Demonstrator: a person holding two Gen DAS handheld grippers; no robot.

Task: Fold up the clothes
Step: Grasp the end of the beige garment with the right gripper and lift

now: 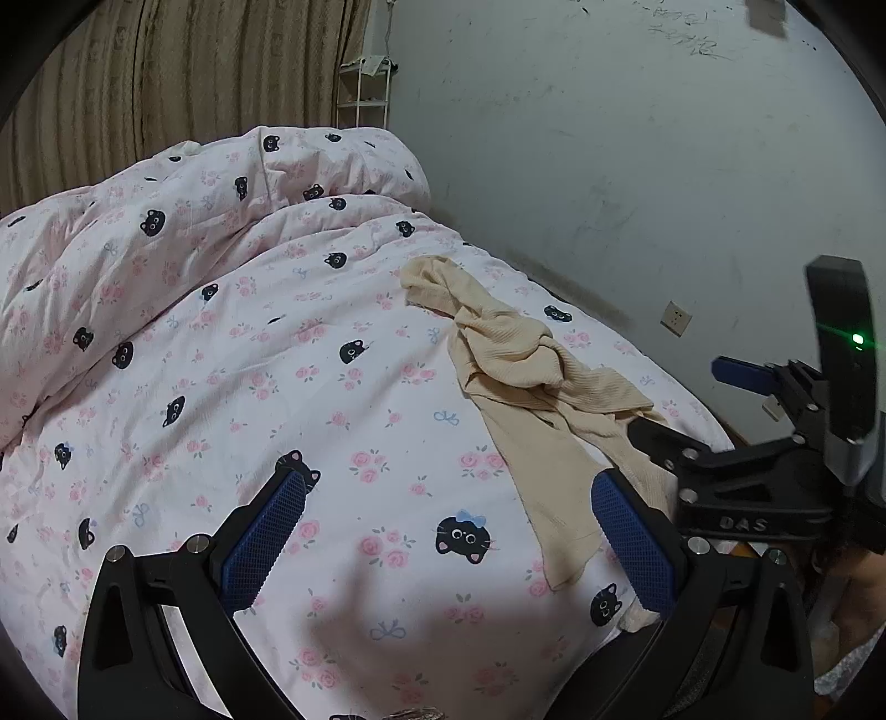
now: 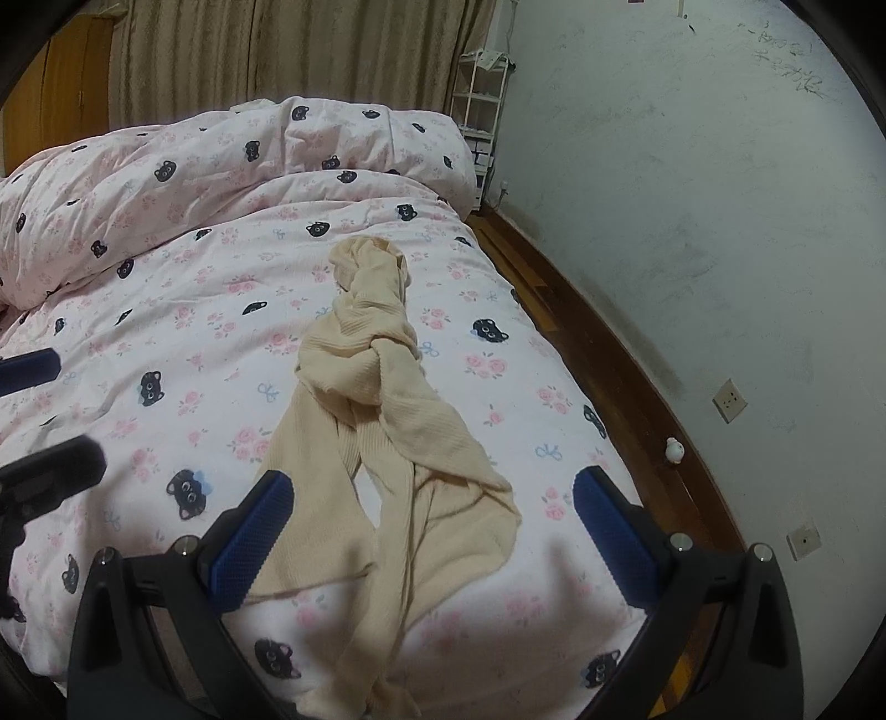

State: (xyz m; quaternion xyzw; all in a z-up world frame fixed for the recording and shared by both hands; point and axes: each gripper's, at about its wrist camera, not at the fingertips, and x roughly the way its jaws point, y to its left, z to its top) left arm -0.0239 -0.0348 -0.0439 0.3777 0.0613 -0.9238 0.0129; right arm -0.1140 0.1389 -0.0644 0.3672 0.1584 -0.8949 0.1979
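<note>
A crumpled, twisted beige ribbed garment (image 2: 382,399) lies lengthwise on the pink cat-print bed cover (image 2: 183,343). My right gripper (image 2: 437,498) hovers open above its near end, blue pads wide apart and empty. In the left wrist view the same garment (image 1: 515,376) lies to the right. My left gripper (image 1: 448,498) is open over bare cover, its right pad (image 1: 631,531) just at the garment's edge. The right gripper's body (image 1: 775,476) shows at the right edge there. Parts of the left gripper (image 2: 33,471) show at the left of the right wrist view.
A bunched duvet (image 2: 221,160) in the same print fills the far end of the bed. A wooden bed frame edge (image 2: 609,354) runs along the right, close to a scuffed white wall (image 2: 692,194). A white shelf rack (image 2: 479,99) and curtains (image 2: 277,50) stand behind.
</note>
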